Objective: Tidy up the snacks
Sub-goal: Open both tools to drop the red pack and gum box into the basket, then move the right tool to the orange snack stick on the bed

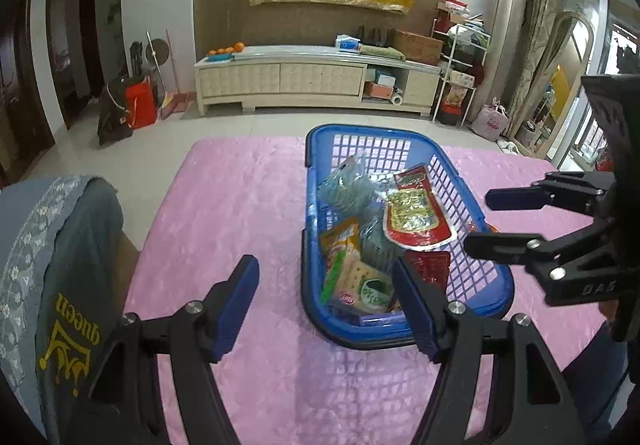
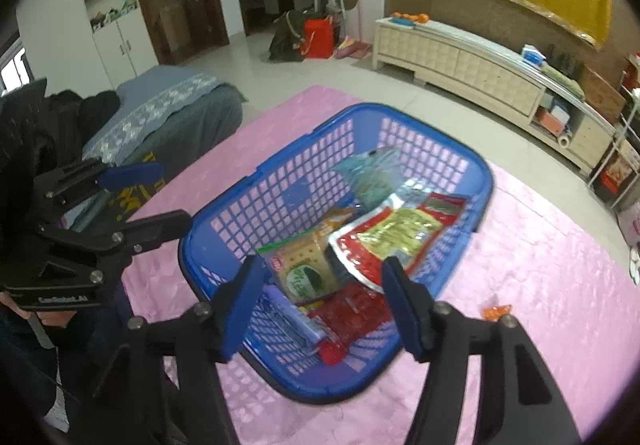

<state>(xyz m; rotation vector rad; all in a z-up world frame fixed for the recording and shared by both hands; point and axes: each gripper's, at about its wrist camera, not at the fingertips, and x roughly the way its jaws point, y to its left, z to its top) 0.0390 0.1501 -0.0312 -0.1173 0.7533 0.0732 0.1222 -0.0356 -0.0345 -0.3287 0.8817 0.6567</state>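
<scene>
A blue plastic basket (image 1: 486, 287) (image 2: 224, 211) sits on the pink tablecloth and holds several snack packs: a red and gold pouch (image 1: 414, 215) (image 2: 394, 235), a cracker pack (image 1: 360, 285) (image 2: 306, 271), a clear bluish bag (image 1: 348, 187) (image 2: 370, 173), a small red pack (image 1: 430, 265) (image 2: 352, 309) and a purple tube (image 2: 294, 315). My left gripper (image 1: 324, 299) is open and empty, at the basket's near left. My right gripper (image 2: 322, 301) is open and empty, over the basket's near end; it also shows in the left wrist view (image 1: 480, 221). A small orange wrapped snack (image 2: 496, 311) lies on the cloth right of the basket.
The pink cloth (image 1: 240, 213) covers the table. A grey cushioned seat (image 1: 60, 265) (image 2: 168, 109) stands at the table's left edge. A cream TV cabinet (image 1: 316, 79) and a wire shelf (image 1: 460, 73) stand across the tiled floor.
</scene>
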